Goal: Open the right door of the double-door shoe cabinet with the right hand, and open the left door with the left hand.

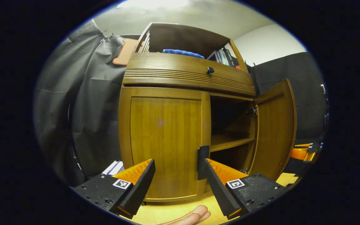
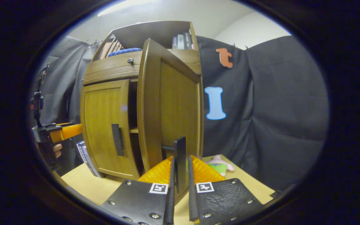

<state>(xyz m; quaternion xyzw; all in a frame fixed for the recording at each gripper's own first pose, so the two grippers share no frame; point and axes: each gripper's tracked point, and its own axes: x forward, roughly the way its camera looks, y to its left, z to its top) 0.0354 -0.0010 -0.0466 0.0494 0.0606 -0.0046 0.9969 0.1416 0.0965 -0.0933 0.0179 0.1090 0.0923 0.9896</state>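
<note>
The wooden shoe cabinet (image 1: pixel 164 137) stands on a table. Its left door (image 1: pixel 166 140) is closed, with a dark vertical handle (image 1: pixel 202 154) on its right edge. My left gripper (image 1: pixel 177 170) is open in front of that door; the handle sits just at the tip of one of its fingers (image 1: pixel 212 178), and I cannot tell if they touch. The right door (image 2: pixel 167 109) is swung wide open. My right gripper (image 2: pixel 180 170) is shut on that door's handle (image 2: pixel 180 156). In the right gripper view the left gripper (image 2: pixel 59 132) is held at the left of the cabinet.
A drawer with a round knob (image 1: pixel 210 70) sits above the doors, with a blue cloth (image 1: pixel 183 52) and books (image 1: pixel 225 57) on the top shelf. More books (image 1: pixel 114 167) lean at the cabinet's left. A plush toy (image 2: pixel 220 165) lies on the table (image 2: pixel 98 187). Fingers of a hand (image 1: pixel 194 216) show below.
</note>
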